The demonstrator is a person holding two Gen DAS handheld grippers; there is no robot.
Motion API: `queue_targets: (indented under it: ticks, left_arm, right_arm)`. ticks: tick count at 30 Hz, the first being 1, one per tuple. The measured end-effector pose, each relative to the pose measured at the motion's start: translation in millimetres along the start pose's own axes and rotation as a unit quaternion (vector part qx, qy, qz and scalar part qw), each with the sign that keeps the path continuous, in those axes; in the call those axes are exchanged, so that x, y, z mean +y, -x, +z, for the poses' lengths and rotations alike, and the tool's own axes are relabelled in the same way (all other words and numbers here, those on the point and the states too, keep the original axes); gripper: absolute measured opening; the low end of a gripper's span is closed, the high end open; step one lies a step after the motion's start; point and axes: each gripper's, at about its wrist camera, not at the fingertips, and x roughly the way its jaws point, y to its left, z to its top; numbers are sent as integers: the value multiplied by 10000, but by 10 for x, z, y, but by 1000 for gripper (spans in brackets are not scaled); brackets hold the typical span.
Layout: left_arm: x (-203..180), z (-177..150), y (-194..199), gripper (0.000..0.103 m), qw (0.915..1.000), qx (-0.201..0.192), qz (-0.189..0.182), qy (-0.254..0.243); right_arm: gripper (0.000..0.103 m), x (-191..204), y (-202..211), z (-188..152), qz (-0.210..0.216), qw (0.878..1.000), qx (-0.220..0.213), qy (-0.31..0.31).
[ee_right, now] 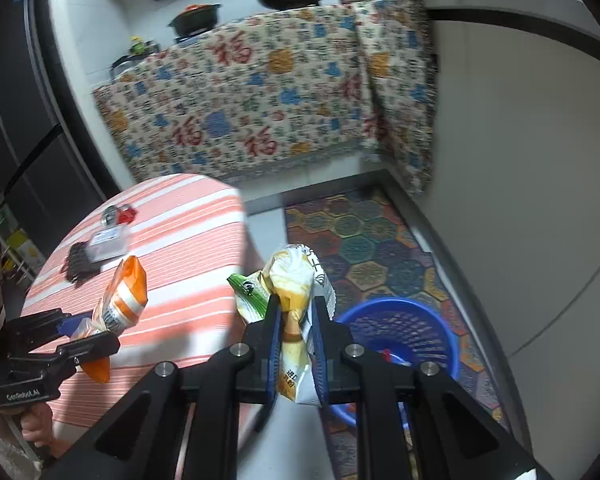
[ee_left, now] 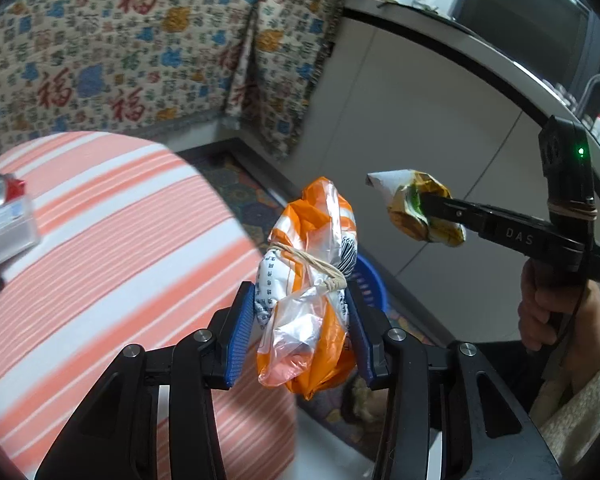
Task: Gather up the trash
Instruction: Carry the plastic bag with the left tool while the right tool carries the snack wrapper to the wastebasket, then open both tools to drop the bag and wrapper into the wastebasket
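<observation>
An orange-and-white plastic bag (ee_left: 306, 284), bound by a rubber band (ee_left: 308, 266), is gripped between the blue pads (ee_left: 242, 332) of the left claw (ee_left: 300, 320). Its long axis is seen running from 6 to 12 o'clock in the left wrist view, the twisted top pointing away from the camera. A crumpled yellow-and-green wrapper (ee_right: 294, 300) is clamped in the right claw (ee_right: 296, 344), its long axis likewise set along the fingers, its top toward 12 o'clock. Both are held in the air past the edge of the striped worktop (ee_right: 180, 240). A blue basket (ee_right: 404, 328) is seen on the patterned floor mat (ee_right: 360, 240), at 3 o'clock of the wrapper and lower. On the worktop, toward 10 o'clock, a crushed can (ee_right: 118, 213) and a clear plastic box (ee_right: 110, 242) are left lying.
</observation>
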Motion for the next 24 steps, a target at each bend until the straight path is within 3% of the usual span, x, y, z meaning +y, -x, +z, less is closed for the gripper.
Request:
queue_targets:
  ticks: [8,24]
  left_arm:
    - [-462,200,-595,45,9992,238,-170,-285]
    - [-520,286,-1476,45,9984,566,47,-57]
  right_arm:
    - [15,-561,-87,70,-196,9992,152,-309]
    - [15,-1444,-666,-121,-338,9912,603,-1124]
